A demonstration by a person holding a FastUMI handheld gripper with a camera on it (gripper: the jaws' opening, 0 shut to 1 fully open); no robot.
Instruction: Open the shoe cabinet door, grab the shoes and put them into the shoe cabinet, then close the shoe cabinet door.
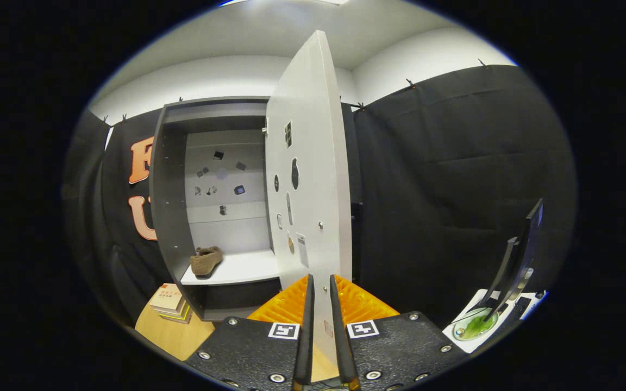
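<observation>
Bright, even light comes from above on the white ceiling (269, 27). The dark grey open cabinet (174, 179) is shadowed inside. Straight lines bend near the edges; focus is sharp.

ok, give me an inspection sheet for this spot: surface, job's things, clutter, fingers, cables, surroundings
Surface: wooden floor under the cabinet.
Job's things: shoe cabinet open; brown shoe on its white shelf; door swung out, edge toward the camera.
Clutter: stack of books beside the cabinet base; green bowl and monitor on a side table.
Fingers: gripper closed on the door's lower edge, one finger each side.
Cables: nothing seen.
Surroundings: black cloth wall, white ceiling.
</observation>
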